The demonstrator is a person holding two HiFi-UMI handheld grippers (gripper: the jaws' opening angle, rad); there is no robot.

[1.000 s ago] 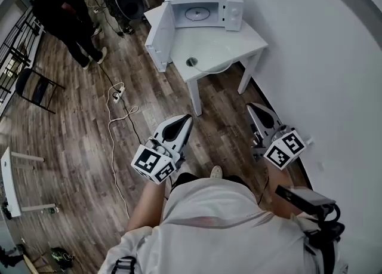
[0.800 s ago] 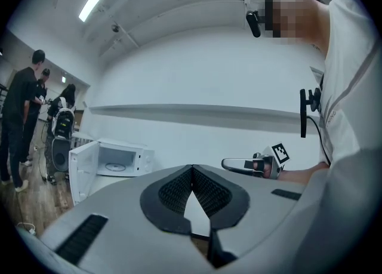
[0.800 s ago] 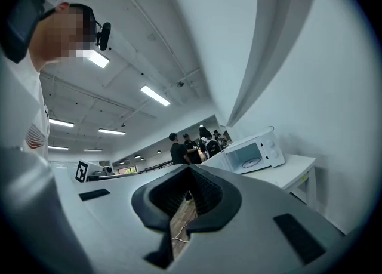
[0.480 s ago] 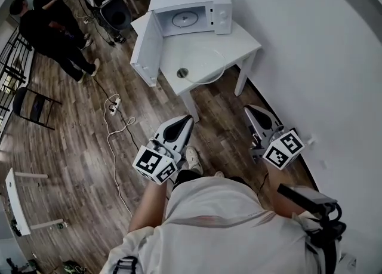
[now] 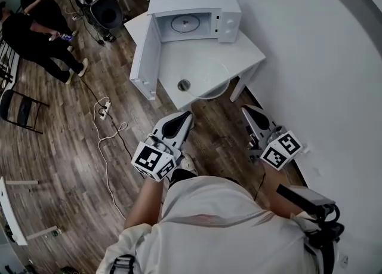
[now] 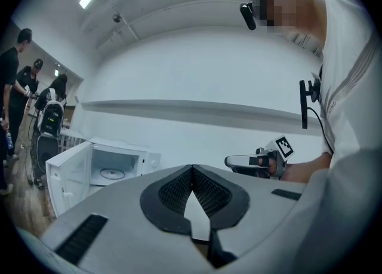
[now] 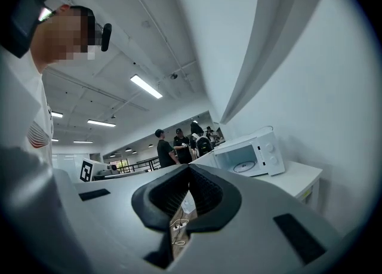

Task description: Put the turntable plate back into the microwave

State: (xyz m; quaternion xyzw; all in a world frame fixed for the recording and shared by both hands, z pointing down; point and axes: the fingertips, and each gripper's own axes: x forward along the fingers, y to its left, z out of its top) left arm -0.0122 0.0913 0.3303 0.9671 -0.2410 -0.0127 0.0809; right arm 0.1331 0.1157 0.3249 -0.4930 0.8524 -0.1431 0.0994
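Note:
The white microwave (image 5: 224, 13) stands at the back of a small white table (image 5: 250, 52), its door (image 5: 145, 58) swung wide open to the left. A ring lies on its cavity floor (image 5: 186, 23). The clear glass turntable plate (image 5: 215, 74) lies on the table in front of it, its rim reaching the front edge. My left gripper (image 5: 182, 117) and right gripper (image 5: 248, 111) hover over the floor short of the table, pointing level toward it, both shut and empty. The left gripper view shows the microwave (image 6: 101, 168) and the right gripper (image 6: 248, 160).
A small round dark-centred piece (image 5: 184, 85) lies on the table left of the plate. The white wall (image 5: 322, 58) runs close along the right. A white cable and power strip (image 5: 104, 114) trail over the wood floor. People (image 5: 36, 25), a black chair (image 5: 21, 108) stand at left.
The table and microwave have drawn nearer and lower in the head view. Both grippers have advanced toward the table, still shut. The people at left have shifted toward the frame's edge.

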